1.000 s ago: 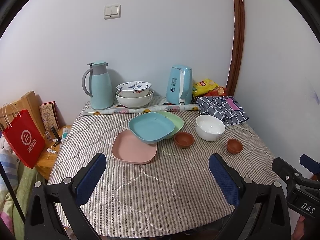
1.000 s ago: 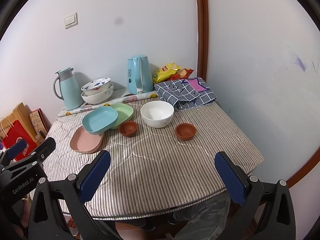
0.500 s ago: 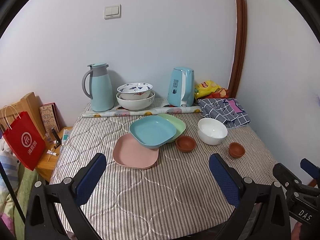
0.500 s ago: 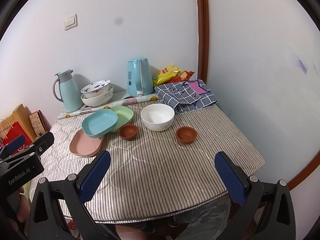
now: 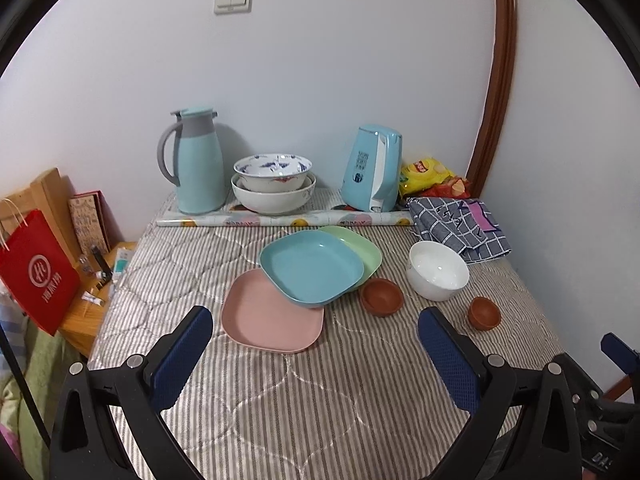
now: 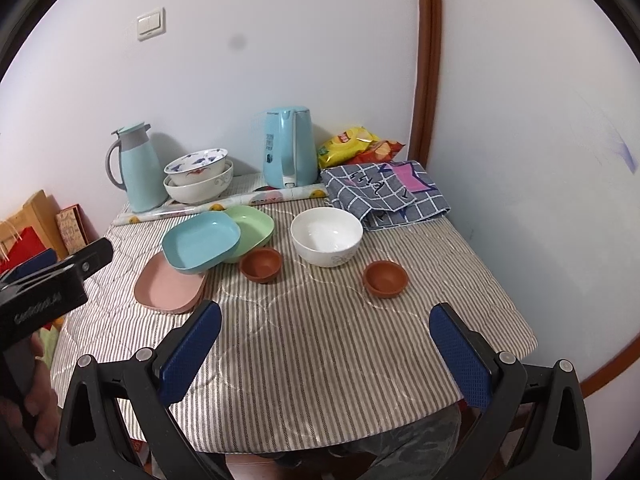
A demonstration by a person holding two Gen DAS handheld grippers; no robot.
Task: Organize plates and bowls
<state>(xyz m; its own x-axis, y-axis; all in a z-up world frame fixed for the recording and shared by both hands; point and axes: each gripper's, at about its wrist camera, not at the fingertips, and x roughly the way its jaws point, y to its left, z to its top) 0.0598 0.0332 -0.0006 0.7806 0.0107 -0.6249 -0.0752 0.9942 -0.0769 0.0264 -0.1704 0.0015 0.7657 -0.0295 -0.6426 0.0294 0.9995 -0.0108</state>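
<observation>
Left wrist view: the blue plate [image 5: 312, 266] sits at table centre, overlapping the green plate [image 5: 358, 250] behind it and the pink plate [image 5: 272, 316] in front of it. One brown bowl [image 5: 381, 297] lies just right of the stack; the white bowl [image 5: 438, 270] stands farther right, and a second brown bowl [image 5: 484, 313] is near the right table edge. All rest on the striped tablecloth [image 5: 320, 392].

My left gripper [image 5: 316, 360] hovers over the near cloth with its fingers spread wide, holding nothing. The pink plate lies just ahead of its left fingertip, apart from it.

My right gripper [image 6: 324, 350] is likewise fully spread and empty. From the right wrist view, the second brown bowl [image 6: 385, 278] lies ahead between its fingers, and the white bowl [image 6: 326, 236] is beyond that.

Along the back wall: two nested patterned bowls [image 5: 273, 188], a thermos jug [image 5: 198, 162], an electric kettle [image 5: 374, 174], snack bags [image 5: 430, 174] and a folded checked cloth [image 5: 460, 224].
</observation>
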